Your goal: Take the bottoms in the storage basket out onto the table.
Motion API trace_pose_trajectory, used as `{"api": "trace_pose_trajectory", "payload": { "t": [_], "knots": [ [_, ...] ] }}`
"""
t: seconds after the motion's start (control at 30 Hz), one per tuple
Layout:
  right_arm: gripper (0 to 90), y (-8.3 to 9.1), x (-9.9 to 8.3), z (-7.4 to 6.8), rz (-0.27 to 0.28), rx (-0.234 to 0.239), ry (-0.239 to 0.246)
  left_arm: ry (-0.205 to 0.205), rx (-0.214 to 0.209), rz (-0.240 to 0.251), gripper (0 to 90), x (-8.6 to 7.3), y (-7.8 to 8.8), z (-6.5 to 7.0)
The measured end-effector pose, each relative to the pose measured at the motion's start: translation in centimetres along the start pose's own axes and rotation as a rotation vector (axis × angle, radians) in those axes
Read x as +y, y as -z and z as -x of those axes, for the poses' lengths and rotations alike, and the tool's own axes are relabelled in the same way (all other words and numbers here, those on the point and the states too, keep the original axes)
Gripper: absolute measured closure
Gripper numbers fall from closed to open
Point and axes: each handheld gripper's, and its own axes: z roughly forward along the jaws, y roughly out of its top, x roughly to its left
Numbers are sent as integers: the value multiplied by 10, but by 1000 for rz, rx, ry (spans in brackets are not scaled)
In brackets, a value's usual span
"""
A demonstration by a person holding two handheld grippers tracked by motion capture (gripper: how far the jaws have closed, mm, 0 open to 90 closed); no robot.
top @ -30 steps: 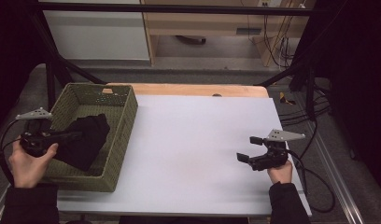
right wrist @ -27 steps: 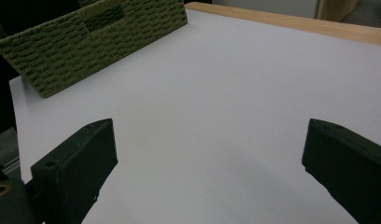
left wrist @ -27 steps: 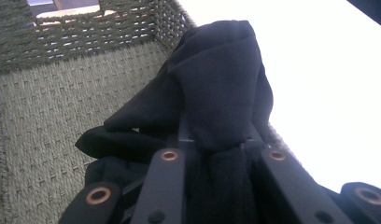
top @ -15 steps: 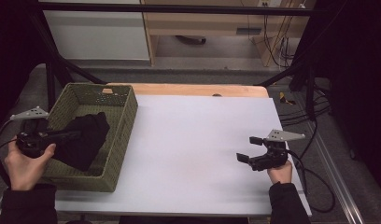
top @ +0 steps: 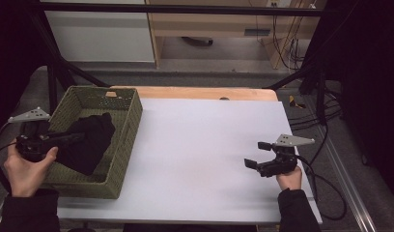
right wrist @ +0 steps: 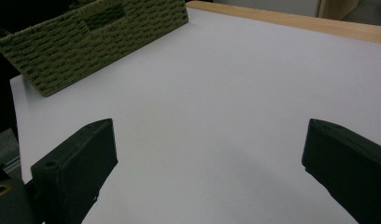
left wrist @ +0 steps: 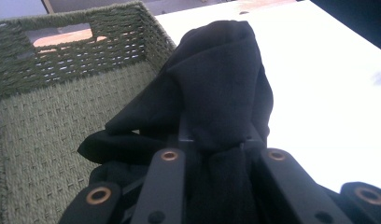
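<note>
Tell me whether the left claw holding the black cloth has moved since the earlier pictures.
Yes, slightly: the left claw, shut on the black cloth, drew back leftward toward the near-left rim of the green woven basket.

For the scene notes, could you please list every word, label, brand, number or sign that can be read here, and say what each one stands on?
None: no readable text on the green woven basket, the black cloth, the white table, the left gripper or the right gripper.
A small light plate on the wooden furniture behind the table: too small and blurred to read.
</note>
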Motion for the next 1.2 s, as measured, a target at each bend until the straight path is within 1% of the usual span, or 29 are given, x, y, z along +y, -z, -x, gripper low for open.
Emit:
{"api": "trace_pose_trajectory", "payload": {
  "t": [0.13, 0.27, 0.33, 0.77, 0.97, 1.03, 1.1, 1.2],
  "knots": [
    [38, 0, 0, 0, 1, -1, -1, -5, -4, 14, 780, 5, 2, 2],
    [38, 1, 0, 0, 1, -1, 2, -22, -12, 18, 780, 8, 5, 4],
    [38, 1, 0, 0, 0, -2, 1, -24, -17, 21, 780, 10, 5, 4],
    [38, 0, 0, 0, -1, 0, 1, -45, -34, 25, 779, 23, 10, 11],
    [38, 0, 0, 0, -1, 0, 0, -64, -29, 27, 780, 28, 12, 14],
    [38, 0, 0, 0, -2, -1, 0, -59, -37, 24, 780, 29, 12, 16],
    [38, 0, 0, 0, -4, 0, -1, -62, -43, 25, 780, 31, 13, 17],
    [38, -1, 0, 0, -6, -1, 0, -68, -41, 24, 780, 33, 14, 18]
  ]
}}
